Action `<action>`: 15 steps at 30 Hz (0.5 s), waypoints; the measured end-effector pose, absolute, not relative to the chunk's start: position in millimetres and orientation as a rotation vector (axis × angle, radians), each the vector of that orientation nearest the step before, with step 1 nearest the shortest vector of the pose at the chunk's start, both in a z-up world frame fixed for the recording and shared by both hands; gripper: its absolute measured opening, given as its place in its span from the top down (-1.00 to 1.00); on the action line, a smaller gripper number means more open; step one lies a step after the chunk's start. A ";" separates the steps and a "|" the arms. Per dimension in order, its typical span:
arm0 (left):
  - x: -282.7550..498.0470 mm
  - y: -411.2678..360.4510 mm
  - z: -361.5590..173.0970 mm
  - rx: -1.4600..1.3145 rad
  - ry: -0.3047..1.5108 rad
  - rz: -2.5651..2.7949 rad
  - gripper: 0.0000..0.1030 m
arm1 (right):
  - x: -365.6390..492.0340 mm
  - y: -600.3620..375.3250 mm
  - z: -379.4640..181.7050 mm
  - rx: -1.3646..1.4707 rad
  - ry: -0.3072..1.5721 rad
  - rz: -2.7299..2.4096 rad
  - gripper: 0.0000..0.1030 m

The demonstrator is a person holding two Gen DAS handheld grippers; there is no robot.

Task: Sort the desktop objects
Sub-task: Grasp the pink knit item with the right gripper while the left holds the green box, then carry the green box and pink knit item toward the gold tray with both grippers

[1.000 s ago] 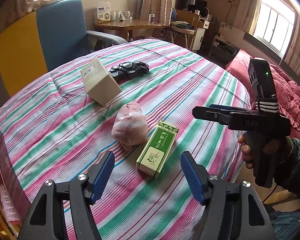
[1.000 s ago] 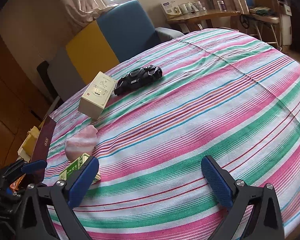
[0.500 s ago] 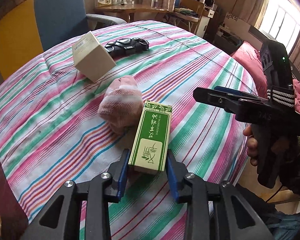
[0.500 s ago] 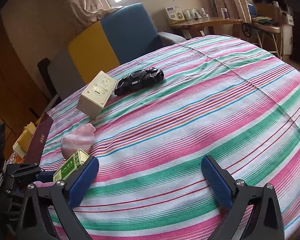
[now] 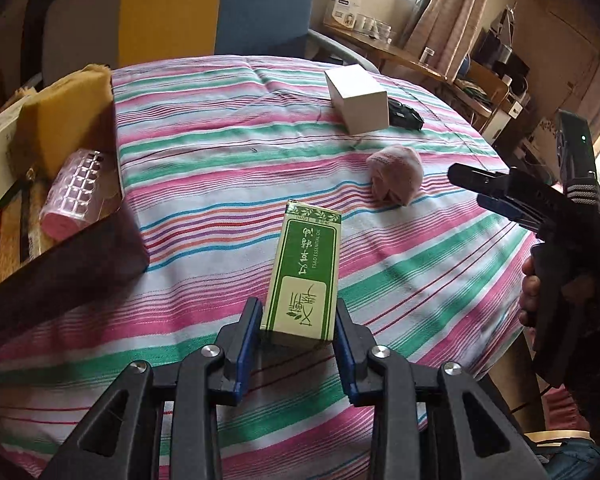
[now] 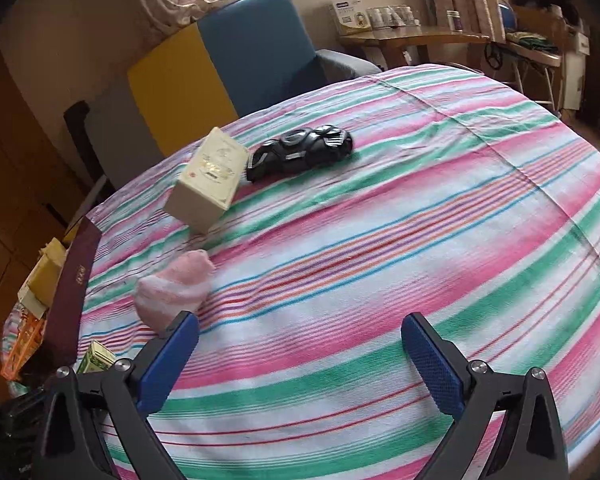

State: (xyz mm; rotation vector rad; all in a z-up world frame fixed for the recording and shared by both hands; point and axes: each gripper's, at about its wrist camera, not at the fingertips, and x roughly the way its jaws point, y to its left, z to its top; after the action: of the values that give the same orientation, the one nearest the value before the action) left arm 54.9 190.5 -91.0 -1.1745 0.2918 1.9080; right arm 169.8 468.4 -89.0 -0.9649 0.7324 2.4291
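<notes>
My left gripper [image 5: 298, 320] is shut on the near end of a green essential-oil box [image 5: 304, 272], held just above the striped tablecloth [image 5: 220, 168]. Its corner also shows at the lower left of the right wrist view as the green box [image 6: 96, 361]. A pink rolled sock [image 5: 395, 174] [image 6: 174, 290] lies beyond it. Further back rest a cream carton [image 5: 357, 98] [image 6: 210, 182] and a black glove-like bundle [image 5: 405, 114] [image 6: 300, 152]. My right gripper [image 6: 300, 364] hangs open over bare cloth, seen from the side as the right gripper [image 5: 495, 192] at the table's right edge.
A dark maroon open box [image 5: 72, 256] [image 6: 74, 292] sits at the table's left edge, holding a pink blister pack [image 5: 74, 194], yellow cloth [image 5: 66, 112] and other packets. A blue and yellow armchair [image 6: 228, 56] stands behind the table. A hand [image 5: 529, 292] grips the right tool.
My left gripper closed on the green box a second ago and has since swung left with it toward the maroon box. The right gripper drifted slightly nearer the sock, still open.
</notes>
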 end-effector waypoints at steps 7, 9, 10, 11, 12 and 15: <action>58.1 193.1 -92.5 -1.155 0.264 1.883 0.07 | 115.5 433.4 -81.8 -1.063 0.697 2.543 -0.83; 58.9 195.4 -91.9 -1.151 0.266 1.875 0.00 | 111.5 430.9 -84.1 -1.081 0.678 2.544 -0.76; 58.7 196.6 -91.6 -1.149 0.269 1.872 -0.01 | 109.5 429.7 -85.2 -1.090 0.668 2.545 -0.66; 58.2 197.8 -91.3 -1.146 0.276 1.869 -0.02 | 107.5 428.4 -86.4 -1.098 0.658 2.545 -0.59; 56.9 199.3 -90.9 -1.141 0.287 1.870 -0.02 | 105.5 427.1 -87.5 -1.107 0.648 2.546 -0.48; 52.4 202.9 -91.0 -1.132 0.304 1.879 -0.02 | 99.5 423.4 -91.0 -1.133 0.618 2.547 -0.21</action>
State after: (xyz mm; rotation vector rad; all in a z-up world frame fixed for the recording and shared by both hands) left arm 52.4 202.9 -91.0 -1.1318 0.3040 1.8794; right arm 99.5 423.4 -91.0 -1.1333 0.6177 2.5470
